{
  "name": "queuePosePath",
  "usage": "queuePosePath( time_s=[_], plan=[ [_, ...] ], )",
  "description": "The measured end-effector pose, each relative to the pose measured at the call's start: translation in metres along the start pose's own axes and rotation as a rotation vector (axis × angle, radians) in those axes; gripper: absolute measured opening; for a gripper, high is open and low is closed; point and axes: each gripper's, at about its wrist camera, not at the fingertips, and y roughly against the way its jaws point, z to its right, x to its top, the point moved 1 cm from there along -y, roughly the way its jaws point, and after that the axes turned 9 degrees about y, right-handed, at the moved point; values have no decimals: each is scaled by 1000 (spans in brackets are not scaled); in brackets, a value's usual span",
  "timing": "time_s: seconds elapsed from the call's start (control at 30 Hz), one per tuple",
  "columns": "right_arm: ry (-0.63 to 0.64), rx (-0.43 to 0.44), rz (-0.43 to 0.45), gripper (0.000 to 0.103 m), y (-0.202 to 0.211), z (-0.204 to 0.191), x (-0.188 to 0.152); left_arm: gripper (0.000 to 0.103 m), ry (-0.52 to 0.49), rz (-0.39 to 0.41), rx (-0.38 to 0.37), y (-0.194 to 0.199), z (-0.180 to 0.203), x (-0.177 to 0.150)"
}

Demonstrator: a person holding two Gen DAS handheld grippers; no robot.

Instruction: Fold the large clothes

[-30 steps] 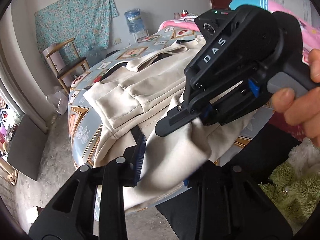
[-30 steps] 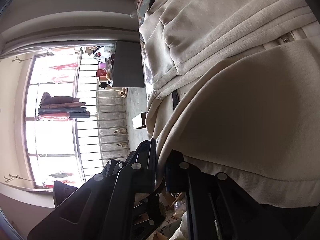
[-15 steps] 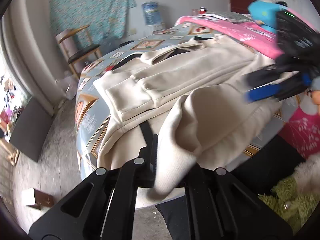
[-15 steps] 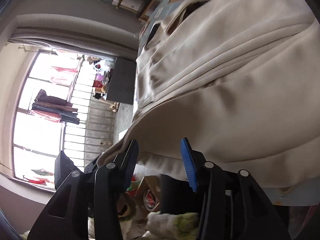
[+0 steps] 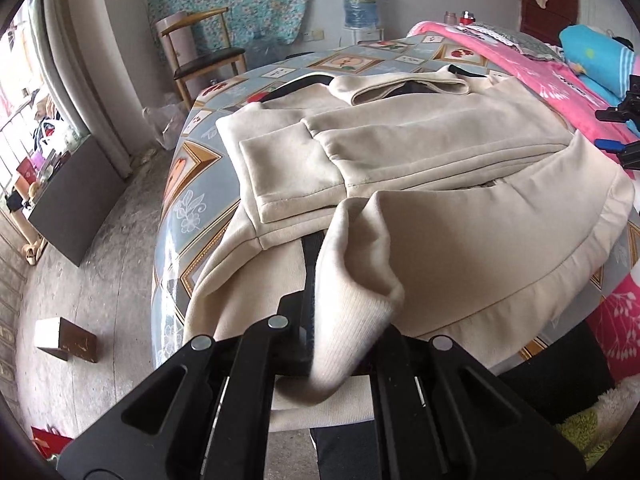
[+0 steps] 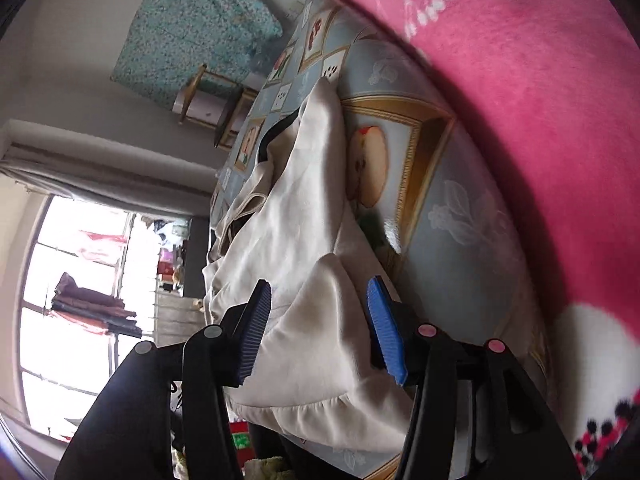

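A cream jacket (image 5: pixel 420 168) lies partly folded on a bed with a patterned blue cover (image 5: pixel 192 184). Its sleeves are folded over the body and the hem hangs at the near edge. My left gripper (image 5: pixel 344 340) is shut on the ribbed hem of the jacket at the bed's near edge. My right gripper (image 6: pixel 316 320) is open, its blue pads (image 6: pixel 384 328) on either side of the jacket's hem corner (image 6: pixel 320 344) without pinching it. It also shows at the far right of the left wrist view (image 5: pixel 624 132).
A pink blanket (image 6: pixel 520 92) lies along the bed beside the jacket. A wooden chair (image 5: pixel 200 52) and a water bottle (image 5: pixel 360 0) stand at the far wall. A small box (image 5: pixel 66 338) lies on the concrete floor, a dark cabinet (image 5: pixel 76 196) by the window.
My right gripper let go of the jacket hem, opened and swung away to the right side of the bed. My left gripper kept its hold and lowered the hem.
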Motion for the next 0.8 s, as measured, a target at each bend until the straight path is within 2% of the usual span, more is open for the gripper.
queuePosePath(
  time_s=[0.13,0.3,0.53,0.8],
  plan=[
    [-6,14,-70,50,-22,8,5,5,-2,-2,13,-2,2,-2],
    [5,66,-103,50,-16,9,-4,5,19,-9,14,-5,2,0],
    [20,60,-155,50,-13,16,-7,5,15,-5,11,-5,1,-1],
    [38,55,-206,50,-31,12,6,5,25,7,-8,-5,-2,-2]
  ],
)
